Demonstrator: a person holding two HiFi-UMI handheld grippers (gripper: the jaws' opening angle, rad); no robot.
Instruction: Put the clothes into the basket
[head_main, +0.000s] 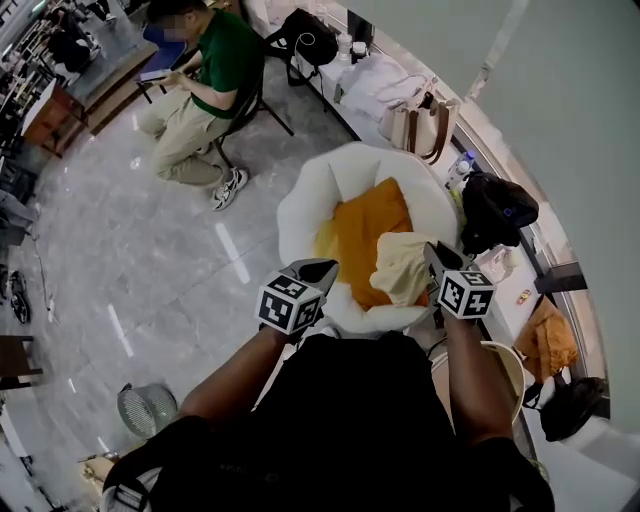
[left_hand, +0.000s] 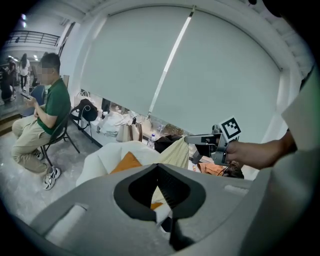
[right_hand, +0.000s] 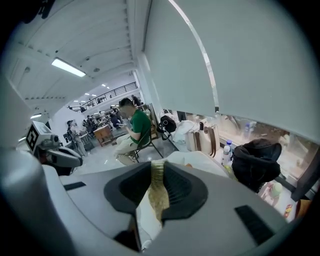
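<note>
Head view: R gripper (head_main: 433, 252) clamps cream garment (head_main: 400, 268), hung below it over basket (head_main: 300, 200) (orange cloth (head_main: 365, 235) inside), likely to clear rim; L gripper (head_main: 328, 266) alongside, jaws closed, pinching pale scrap (left_hand: 161, 215).

Black shirt (head_main: 350, 420), grey left tongs (head_main: 328, 268), grey right tongs (head_main: 432, 250), black-and-white marker cubes (head_main: 290, 303); black ribbed pads (left_hand: 175, 190)

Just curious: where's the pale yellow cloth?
In the head view, the pale yellow cloth hangs from the right tongs over the orange cloth in the white basket.
</note>
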